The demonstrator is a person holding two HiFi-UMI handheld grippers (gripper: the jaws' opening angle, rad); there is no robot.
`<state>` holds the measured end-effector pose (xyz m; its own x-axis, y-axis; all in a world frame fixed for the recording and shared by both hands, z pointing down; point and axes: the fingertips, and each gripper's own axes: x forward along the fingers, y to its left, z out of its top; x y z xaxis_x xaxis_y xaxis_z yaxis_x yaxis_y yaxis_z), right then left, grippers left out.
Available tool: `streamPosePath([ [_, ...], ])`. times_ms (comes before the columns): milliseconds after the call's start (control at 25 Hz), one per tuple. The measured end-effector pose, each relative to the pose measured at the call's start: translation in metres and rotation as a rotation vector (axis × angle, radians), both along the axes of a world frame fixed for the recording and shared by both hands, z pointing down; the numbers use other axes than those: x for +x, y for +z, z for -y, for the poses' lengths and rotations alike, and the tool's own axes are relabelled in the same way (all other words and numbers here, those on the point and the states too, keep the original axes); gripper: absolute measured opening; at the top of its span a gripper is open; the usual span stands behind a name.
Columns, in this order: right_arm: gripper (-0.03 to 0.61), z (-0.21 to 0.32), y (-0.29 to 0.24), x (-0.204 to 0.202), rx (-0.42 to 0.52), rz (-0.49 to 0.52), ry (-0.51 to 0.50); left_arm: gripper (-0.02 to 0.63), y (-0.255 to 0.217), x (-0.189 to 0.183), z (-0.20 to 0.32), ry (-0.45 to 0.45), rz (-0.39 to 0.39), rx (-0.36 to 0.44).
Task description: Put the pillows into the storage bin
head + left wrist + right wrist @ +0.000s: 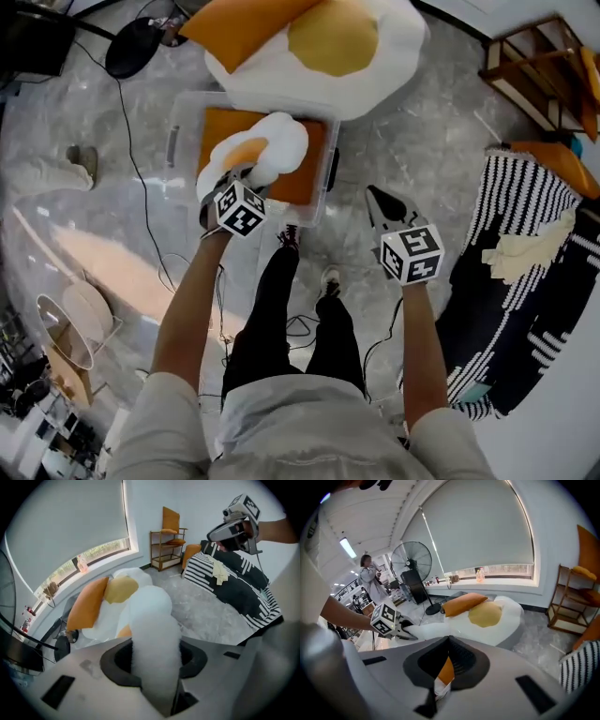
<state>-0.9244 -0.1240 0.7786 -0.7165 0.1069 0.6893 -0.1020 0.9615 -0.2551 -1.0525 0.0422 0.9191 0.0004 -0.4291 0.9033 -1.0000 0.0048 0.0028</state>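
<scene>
down on the grey marbled floor (441,150), at left: a clear, round-cornered plastic storage bin (185,117), open on top. just right of its near corner, the left gripper (225,183), jaws clamped on the fluffy white rim of a small fried-egg-shaped plush pillow (267,145), soft pile bulging past both pads. hangs over the bin's left half, orange-yellow yolk patch facing up, overlapping a flat, smooth orange square pillow (305,178) already lying inside; touching it or not, cannot tell. behind the bin, a far larger fried-egg floor cushion (384,70), white and lumpy with a round mustard yolk, bearing a plump orange wedge pillow (239,23). further right, well apart from the bin, the right gripper (376,195), black tapered jaws pressed together at the tips, gripping nothing; only a thin slit of orange and white seen behind the tips. at far right, a black-and-white striped woven blanket (530,309) with a crumpled cream cloth (520,253) on it.
</scene>
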Motion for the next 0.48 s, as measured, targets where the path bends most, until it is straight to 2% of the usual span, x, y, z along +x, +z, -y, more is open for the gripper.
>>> streamPosePath([
  [120,0.002,0.014,0.062,-0.019,-0.015,-0.045,0.057,0.158,0.076,-0.030,0.004,-0.034,-0.026,-0.047],
  [240,0.002,0.029,0.121,-0.037,-0.025,-0.079,0.086,0.158,0.143,-0.048,0.015,-0.064,-0.014,-0.078],
  [360,0.003,0.037,0.167,-0.048,-0.030,-0.098,0.096,0.162,0.203,-0.052,0.025,-0.071,0.020,-0.115],
  [480,0.002,0.040,0.204,-0.056,-0.032,-0.107,0.099,0.176,0.254,-0.045,0.034,-0.086,0.003,-0.143],
])
